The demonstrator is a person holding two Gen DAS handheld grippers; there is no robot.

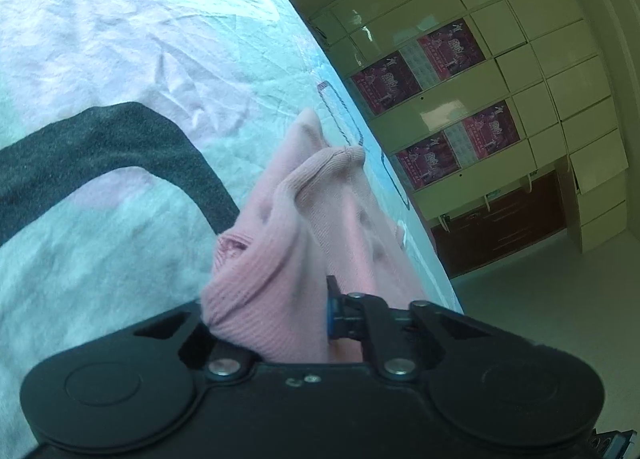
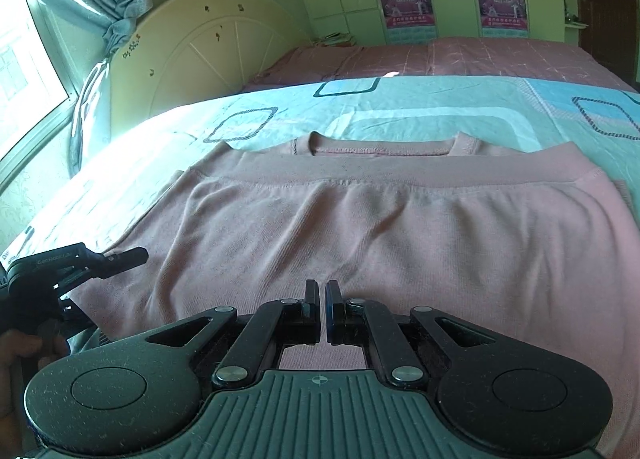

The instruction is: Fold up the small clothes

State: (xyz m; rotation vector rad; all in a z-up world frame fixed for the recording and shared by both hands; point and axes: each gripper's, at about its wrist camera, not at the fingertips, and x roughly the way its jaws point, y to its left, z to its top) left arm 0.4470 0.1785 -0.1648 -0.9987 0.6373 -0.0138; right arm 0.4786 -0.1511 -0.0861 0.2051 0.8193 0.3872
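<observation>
A pink knit top [image 2: 360,227] lies flat on the bed, its hem band folded up toward the neckline [image 2: 380,147]. My right gripper [image 2: 322,295] hovers over the near part of the top, jaws shut, with no cloth showing between them. In the left wrist view my left gripper [image 1: 320,291] is shut on a bunched fold of the pink top [image 1: 288,243]. The cloth drapes over and hides one finger, and only the blue-padded finger [image 1: 331,311] shows. Seen from the right wrist, the left gripper [image 2: 128,257] sits at the top's left edge.
The bed wears a light blue sheet [image 2: 400,103] with square outlines, and a pink quilt [image 2: 460,55] lies beyond. Headboard [image 2: 208,47] and curtained window [image 2: 36,59] stand at the left, a wardrobe with posters [image 1: 460,99] past the bed's edge. A hand [image 2: 20,351] holds the left gripper.
</observation>
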